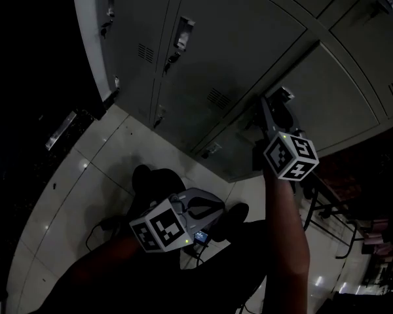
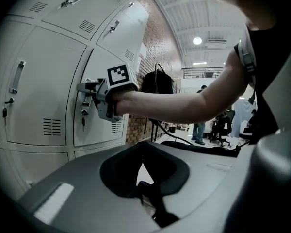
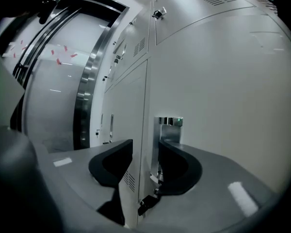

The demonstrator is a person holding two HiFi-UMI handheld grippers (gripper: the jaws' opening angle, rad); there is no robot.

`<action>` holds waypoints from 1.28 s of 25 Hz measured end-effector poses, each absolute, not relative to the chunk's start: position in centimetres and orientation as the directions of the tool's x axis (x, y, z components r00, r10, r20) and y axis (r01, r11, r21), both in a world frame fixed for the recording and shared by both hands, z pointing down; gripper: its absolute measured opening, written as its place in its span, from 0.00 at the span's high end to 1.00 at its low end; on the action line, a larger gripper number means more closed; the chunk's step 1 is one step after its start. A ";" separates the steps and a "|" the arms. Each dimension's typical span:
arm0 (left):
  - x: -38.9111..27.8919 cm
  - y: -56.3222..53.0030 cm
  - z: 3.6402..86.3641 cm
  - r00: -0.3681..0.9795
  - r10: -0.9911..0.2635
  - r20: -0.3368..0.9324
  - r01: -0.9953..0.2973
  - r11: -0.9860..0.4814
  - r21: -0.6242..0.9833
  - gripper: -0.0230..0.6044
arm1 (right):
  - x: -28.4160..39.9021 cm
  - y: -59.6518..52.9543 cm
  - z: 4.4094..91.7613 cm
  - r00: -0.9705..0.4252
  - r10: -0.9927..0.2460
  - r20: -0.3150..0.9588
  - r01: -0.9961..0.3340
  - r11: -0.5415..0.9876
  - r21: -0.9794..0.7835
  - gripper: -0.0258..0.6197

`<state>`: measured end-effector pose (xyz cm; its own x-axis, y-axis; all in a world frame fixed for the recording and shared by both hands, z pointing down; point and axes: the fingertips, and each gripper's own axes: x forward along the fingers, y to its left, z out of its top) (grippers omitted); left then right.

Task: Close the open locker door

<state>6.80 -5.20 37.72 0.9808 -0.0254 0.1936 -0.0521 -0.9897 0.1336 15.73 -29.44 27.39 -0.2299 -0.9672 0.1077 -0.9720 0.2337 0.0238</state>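
My right gripper (image 1: 276,107) is up against a grey locker door (image 1: 334,87) at its metal handle (image 1: 285,93). In the right gripper view its jaws (image 3: 145,142) stand open astride the door's edge, with the shiny handle (image 3: 170,123) just beyond the right one and a key (image 3: 146,205) low down. From the left gripper view, this gripper (image 2: 86,87) sits on the handle and the door (image 2: 106,57) looks about flush with its neighbours. My left gripper (image 1: 215,208) hangs low by my body, shut and empty (image 2: 145,143).
A wall of grey lockers (image 1: 203,51) with handles and vents fills the front. A steel door frame (image 3: 87,86) stands further along. Pale tiled floor (image 1: 72,195) lies below. A dark bag on a rack (image 2: 157,84), chairs and people (image 2: 201,127) are in the hall behind.
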 end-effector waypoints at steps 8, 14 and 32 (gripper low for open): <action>6.6 -5.4 37.6 0.981 -0.028 0.191 -0.055 -0.989 0.137 0.94 | 16.4 -30.9 27.3 -0.184 -0.977 0.109 -0.982 0.188 0.022 0.67; 6.4 -5.5 37.6 0.981 -0.032 0.192 -0.059 -0.989 0.135 0.94 | 16.2 -30.8 27.3 -0.180 -0.978 0.108 -0.983 0.183 0.024 0.64; 6.6 -5.4 38.4 0.971 -0.039 0.237 -0.068 -0.991 0.114 0.94 | 17.9 -25.8 27.0 -0.164 -0.983 0.080 -0.986 0.164 -0.002 0.64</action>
